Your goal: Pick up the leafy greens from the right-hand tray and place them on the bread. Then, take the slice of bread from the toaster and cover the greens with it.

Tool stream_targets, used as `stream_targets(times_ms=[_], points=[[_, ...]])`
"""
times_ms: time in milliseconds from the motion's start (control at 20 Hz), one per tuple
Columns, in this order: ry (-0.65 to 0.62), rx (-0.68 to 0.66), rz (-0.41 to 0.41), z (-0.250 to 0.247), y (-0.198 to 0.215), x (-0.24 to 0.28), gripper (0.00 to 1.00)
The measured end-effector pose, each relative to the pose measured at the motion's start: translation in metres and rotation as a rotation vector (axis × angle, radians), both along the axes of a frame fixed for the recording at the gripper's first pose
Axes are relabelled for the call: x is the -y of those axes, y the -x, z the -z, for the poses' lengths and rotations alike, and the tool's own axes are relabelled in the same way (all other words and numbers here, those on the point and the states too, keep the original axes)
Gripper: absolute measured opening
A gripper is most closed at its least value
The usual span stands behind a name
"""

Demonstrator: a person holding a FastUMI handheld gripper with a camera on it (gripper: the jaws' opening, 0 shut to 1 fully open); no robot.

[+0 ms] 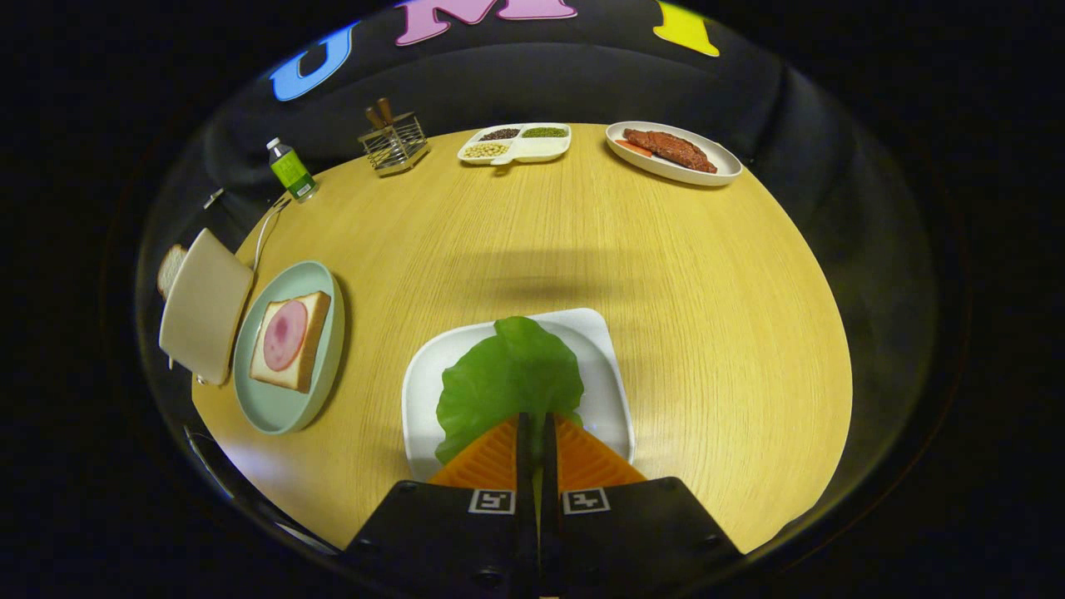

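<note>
The gripper (pixel 537 433) has its orange fingers (pixel 491 462) pinched together on the near edge of the lettuce leaf (pixel 507 383), which lies on the white square tray (pixel 607 391); further left, a green plate (pixel 287 408) carries bread topped with ham (pixel 291 339), beside a toaster (pixel 204 304) holding a bread slice (pixel 170 268); beyond, a steak plate (pixel 674 154).

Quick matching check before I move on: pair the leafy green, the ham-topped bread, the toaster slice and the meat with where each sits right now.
1 leafy green
2 ham-topped bread
3 toaster slice
4 meat

a far oval plate
b pale green plate
c white tray, its near edge pinched in the gripper
d behind the toaster

Pairs: 1-c, 2-b, 3-d, 4-a
</note>
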State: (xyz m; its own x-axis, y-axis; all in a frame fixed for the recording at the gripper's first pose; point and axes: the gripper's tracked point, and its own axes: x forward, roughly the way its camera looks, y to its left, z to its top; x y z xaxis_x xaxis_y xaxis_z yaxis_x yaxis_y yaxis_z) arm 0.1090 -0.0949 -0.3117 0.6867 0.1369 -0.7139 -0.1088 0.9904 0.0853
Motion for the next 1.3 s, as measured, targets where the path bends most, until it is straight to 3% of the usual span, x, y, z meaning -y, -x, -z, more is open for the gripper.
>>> stream_targets(times_ms=[350, 900, 1300], points=[[-0.022, 0.062, 0.002, -0.055, 0.013, -0.016, 0.06], [-0.003, 0.191, -0.169, -0.143, 0.036, -0.107, 0.06], [0.008, 0.202, -0.283, -0.154, 0.043, -0.185, 0.06]])
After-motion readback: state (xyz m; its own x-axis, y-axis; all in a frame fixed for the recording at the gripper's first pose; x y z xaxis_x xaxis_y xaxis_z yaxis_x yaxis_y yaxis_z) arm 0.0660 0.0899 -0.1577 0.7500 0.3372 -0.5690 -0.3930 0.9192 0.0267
